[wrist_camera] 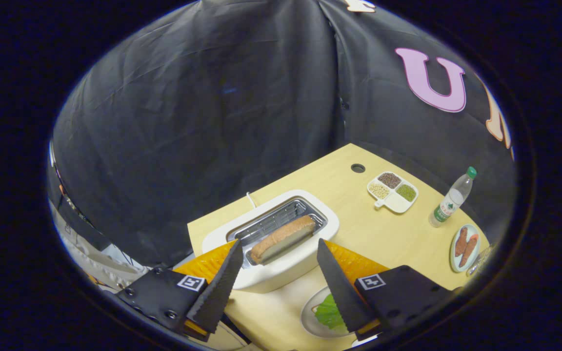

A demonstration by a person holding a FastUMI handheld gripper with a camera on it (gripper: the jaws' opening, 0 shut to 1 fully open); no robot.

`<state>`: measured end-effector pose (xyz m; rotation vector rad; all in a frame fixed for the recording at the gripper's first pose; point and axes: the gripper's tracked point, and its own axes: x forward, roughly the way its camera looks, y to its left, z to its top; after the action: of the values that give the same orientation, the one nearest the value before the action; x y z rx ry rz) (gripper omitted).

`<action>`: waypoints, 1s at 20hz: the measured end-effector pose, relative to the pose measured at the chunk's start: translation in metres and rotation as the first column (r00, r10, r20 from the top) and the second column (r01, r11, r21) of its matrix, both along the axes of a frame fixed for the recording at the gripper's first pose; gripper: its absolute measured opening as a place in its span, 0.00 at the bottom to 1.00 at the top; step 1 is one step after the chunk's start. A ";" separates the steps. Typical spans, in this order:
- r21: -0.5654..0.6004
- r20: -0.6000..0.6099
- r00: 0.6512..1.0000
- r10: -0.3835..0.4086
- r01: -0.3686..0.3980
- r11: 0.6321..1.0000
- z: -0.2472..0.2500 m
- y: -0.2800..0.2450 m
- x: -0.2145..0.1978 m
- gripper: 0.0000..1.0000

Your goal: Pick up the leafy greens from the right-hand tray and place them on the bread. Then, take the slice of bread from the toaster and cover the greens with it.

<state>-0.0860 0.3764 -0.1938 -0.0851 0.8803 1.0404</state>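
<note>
Tool (pixel 278 251) held above the worktop (pixel 373 229), its two fingers spread wide with nothing between them but air — open, gripping nothing.

Nearest, low between and partly under the right finger: a pale round plate (pixel 312 319) with the leafy greens (pixel 329 312) lying on it. The finger hides part of the leaf; whether bread lies under the greens cannot be told.

Just ahead of the fingertips: a white toaster (pixel 281 273) with a metal-lined slot on top. One slice of bread (pixel 283 238) stands in the slot, brown crust up, its long side running along the slot. The slice sits between the two fingertips as seen from the tool, but apart from both — no contact. A thin white cord (pixel 250 199) leaves the toaster's far side.

Beyond the toaster, on bare wood: a round dark hole (pixel 358 168) in the worktop near its far edge. Just right of that, a white divided dish (pixel 392 191) with a small handle, holding dark, pale and green grains in separate compartments, one compartment white.

Further right: a clear plastic bottle (pixel 451 199) with a green cap, upright. Near it, closer to the worktop's right edge, a small plate (pixel 465 247) carrying two reddish-brown sausage-like pieces (pixel 465 243).
</note>
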 end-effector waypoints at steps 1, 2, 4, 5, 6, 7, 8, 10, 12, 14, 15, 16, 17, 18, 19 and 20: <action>0.001 -0.013 1.000 -0.007 0.007 1.000 -0.002 0.004 0.000 0.98; 0.003 -0.025 1.000 -0.012 0.012 1.000 -0.003 0.008 0.000 0.97; 0.000 -0.046 0.999 -0.017 0.017 1.000 -0.008 0.014 0.001 0.97; -0.001 -0.051 0.998 -0.021 0.021 1.000 -0.011 0.016 0.002 0.98; -0.006 -0.054 0.998 -0.027 0.027 1.000 -0.014 0.017 0.004 0.98; -0.008 -0.062 0.997 -0.035 0.034 0.999 -0.017 0.020 0.006 0.98; -0.008 -0.074 0.996 -0.043 0.043 0.999 -0.019 0.023 0.006 0.98; -0.014 -0.094 0.994 -0.061 0.059 0.998 -0.025 0.028 0.008 0.97; -0.029 -0.120 0.991 -0.063 0.060 0.998 -0.031 0.030 0.006 0.97; -0.042 -0.135 0.988 -0.069 0.064 0.997 -0.036 0.031 0.006 0.82; -0.039 -0.149 0.986 -0.070 0.065 0.997 -0.039 0.034 0.003 0.74; -0.035 -0.161 0.984 -0.075 0.070 0.997 -0.038 0.034 0.001 0.66; -0.037 -0.174 0.982 -0.076 0.070 0.997 -0.038 0.034 0.000 0.58; -0.041 -0.178 0.981 -0.080 0.074 0.996 -0.038 0.033 0.000 0.50; -0.046 -0.184 0.979 -0.084 0.077 0.996 -0.039 0.032 0.000 0.43; -0.049 -0.188 0.978 -0.095 0.088 0.995 -0.039 0.030 0.002 0.35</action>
<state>-0.0845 0.4063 -0.2325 0.0211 1.0694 0.9550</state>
